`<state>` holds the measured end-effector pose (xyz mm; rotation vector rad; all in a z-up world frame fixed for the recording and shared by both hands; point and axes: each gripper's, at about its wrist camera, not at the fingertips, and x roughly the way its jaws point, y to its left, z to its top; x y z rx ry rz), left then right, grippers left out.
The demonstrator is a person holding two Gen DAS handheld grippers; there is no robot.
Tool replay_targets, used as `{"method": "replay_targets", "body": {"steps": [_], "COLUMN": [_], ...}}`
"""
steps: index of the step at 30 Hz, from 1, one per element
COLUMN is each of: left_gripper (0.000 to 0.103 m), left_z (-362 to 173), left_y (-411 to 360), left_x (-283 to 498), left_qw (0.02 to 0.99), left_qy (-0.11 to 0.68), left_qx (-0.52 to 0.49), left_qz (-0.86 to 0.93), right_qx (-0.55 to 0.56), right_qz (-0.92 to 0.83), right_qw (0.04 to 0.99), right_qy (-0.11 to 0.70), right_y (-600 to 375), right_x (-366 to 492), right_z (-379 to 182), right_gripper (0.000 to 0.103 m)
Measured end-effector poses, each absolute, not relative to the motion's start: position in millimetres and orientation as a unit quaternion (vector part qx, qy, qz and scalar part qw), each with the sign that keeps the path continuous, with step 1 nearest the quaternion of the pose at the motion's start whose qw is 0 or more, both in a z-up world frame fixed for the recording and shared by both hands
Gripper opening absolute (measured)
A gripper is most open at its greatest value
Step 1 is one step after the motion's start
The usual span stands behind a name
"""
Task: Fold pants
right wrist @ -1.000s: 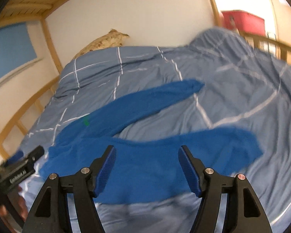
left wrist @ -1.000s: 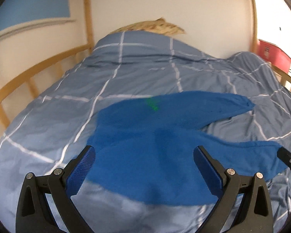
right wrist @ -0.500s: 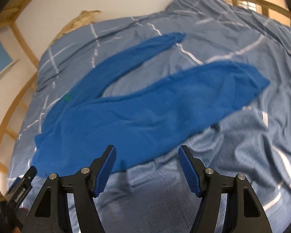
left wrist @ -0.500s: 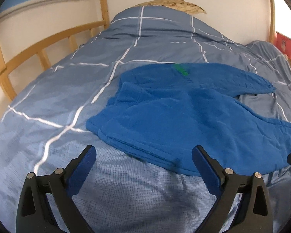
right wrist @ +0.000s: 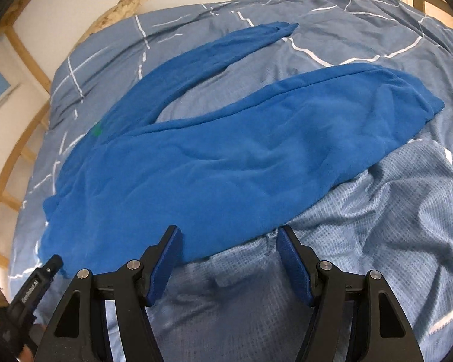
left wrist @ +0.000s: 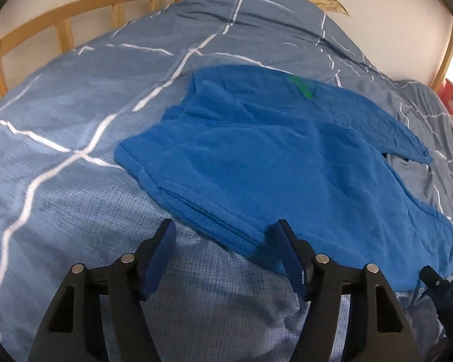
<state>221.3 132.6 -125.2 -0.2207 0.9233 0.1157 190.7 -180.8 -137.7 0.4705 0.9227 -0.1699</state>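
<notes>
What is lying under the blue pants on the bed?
The blue pants lie spread on a grey-blue checked duvet with white lines. The duvet shows all around them. What the fabric covers directly beneath it cannot be seen.

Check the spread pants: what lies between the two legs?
Only bare duvet: the right wrist view shows a wedge of grey-blue checked cover between the far leg and the near leg of the pants, nothing else on it.
</notes>
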Motion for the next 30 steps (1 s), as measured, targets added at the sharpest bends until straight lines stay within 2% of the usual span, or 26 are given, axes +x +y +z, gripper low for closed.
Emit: {"method": "replay_targets", "body": {"steps": [3,6,7,9,13,15,19,25,30], "left_gripper": [0.062,0.048,0.04,0.03,0.022,0.02,0.017,0.014,0.013], "left_z": [-130.3,-128.9,-127.3,-123.6,-117.5,-112.7,-98.4,-71.4,-42.4], "left_y": [134.1,132.6,131.5,129.0,124.7,122.3,118.7,115.8,116.2], "left_x": [227.2,230.8,231.1,230.0,226.5,224.9,220.6,228.0,248.2], "left_qw": [0.886,0.89,0.892,0.897,0.903,0.907,0.914,0.918,0.922], "left_qy": [0.447,0.438,0.433,0.425,0.415,0.408,0.391,0.38,0.365], "left_qx": [-0.115,-0.117,-0.113,-0.1,-0.083,-0.077,-0.076,-0.09,-0.107], "left_qz": [0.054,0.052,0.056,0.069,0.071,0.074,0.075,0.073,0.068], "right_qx": [0.217,0.204,0.201,0.195,0.181,0.18,0.172,0.145,0.153], "right_qz": [-0.085,-0.089,-0.088,-0.087,-0.081,-0.074,-0.053,-0.033,-0.011], "right_qw": [0.866,0.868,0.869,0.872,0.879,0.881,0.891,0.918,0.928], "right_qy": [0.442,0.444,0.444,0.441,0.434,0.431,0.417,0.367,0.34], "right_y": [-179.6,-178.6,-178.8,-180.5,-184.2,-186.8,-189.4,-189.3,-194.7], "right_x": [194.6,197.3,197.8,198.1,199.1,199.8,198.5,202.4,238.1], "right_z": [-138.3,-137.9,-137.3,-135.0,-129.4,-126.9,-112.5,-71.4,-41.5], "right_gripper": [0.065,0.059,0.058,0.049,0.032,0.024,0.016,0.014,0.011]}}
